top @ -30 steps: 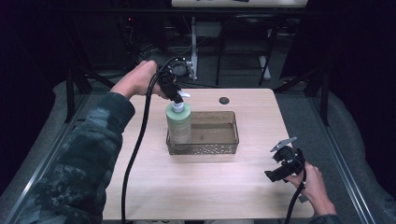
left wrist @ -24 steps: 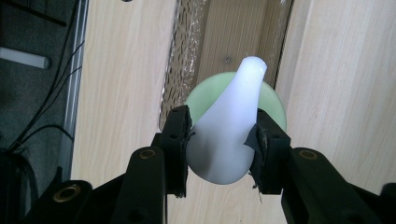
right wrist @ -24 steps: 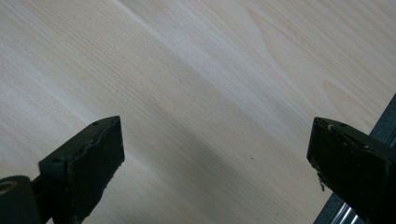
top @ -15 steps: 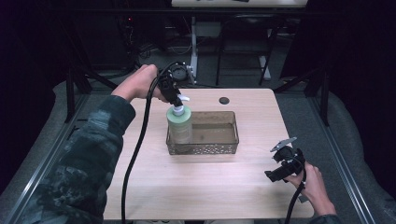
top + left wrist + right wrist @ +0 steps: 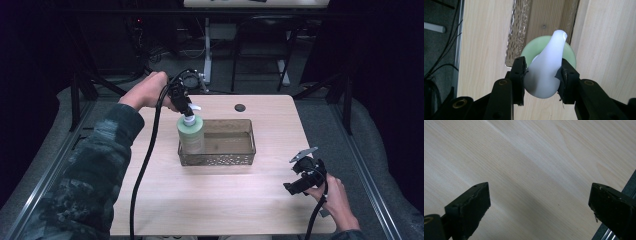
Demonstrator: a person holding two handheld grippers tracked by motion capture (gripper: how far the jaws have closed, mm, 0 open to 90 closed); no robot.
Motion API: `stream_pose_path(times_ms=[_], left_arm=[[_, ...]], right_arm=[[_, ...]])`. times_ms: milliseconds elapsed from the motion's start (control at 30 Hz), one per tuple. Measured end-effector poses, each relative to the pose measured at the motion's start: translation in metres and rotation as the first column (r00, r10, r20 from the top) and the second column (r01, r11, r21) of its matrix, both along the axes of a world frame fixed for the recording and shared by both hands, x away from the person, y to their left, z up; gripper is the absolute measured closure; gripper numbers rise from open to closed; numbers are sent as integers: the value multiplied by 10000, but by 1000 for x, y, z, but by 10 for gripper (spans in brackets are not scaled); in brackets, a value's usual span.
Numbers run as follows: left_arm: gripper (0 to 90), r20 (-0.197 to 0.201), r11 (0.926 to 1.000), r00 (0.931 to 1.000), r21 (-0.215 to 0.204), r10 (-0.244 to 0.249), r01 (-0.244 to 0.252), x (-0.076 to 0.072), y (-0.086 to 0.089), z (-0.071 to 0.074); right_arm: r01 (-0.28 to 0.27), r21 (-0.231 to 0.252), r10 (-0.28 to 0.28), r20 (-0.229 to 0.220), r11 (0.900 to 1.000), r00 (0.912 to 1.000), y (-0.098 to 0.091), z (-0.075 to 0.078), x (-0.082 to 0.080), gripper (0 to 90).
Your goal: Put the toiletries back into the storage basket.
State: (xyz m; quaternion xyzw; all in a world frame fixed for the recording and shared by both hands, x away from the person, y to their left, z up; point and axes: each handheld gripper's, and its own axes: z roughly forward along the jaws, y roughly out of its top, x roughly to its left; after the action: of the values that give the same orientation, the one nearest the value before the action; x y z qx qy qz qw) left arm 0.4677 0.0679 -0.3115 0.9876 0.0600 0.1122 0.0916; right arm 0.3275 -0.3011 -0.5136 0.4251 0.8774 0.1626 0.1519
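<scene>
A pale green pump bottle (image 5: 190, 137) with a white pump head (image 5: 546, 70) hangs upright over the left end of a perforated brown basket (image 5: 235, 159). My left gripper (image 5: 187, 111) comes down from above and is shut on the pump head, one black pad on each side of it (image 5: 543, 75). In the left gripper view the bottle's green shoulder (image 5: 572, 53) overlaps one basket wall (image 5: 515, 32). I cannot tell whether the bottle's base touches the basket. My right gripper (image 5: 292, 189) rests low near the table's front right corner, jaws wide open over bare wood (image 5: 539, 207).
The light wooden table (image 5: 225, 205) has a small black round cap (image 5: 240, 107) behind the basket. A black cable (image 5: 145, 165) trails from the left gripper across the table's left side. Dark frames and floor surround the table.
The left hand and the bottle have shifted only slightly. The right gripper has stayed where it was.
</scene>
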Motion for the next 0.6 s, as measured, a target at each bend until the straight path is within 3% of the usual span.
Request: stream_pose_path(times_ms=[600], left_arm=[[627, -80, 9999, 9999, 128, 88, -87, 2, 3, -5]], right_arm=[[-14, -32, 15, 68, 10000, 10000, -1, 0, 0, 32]])
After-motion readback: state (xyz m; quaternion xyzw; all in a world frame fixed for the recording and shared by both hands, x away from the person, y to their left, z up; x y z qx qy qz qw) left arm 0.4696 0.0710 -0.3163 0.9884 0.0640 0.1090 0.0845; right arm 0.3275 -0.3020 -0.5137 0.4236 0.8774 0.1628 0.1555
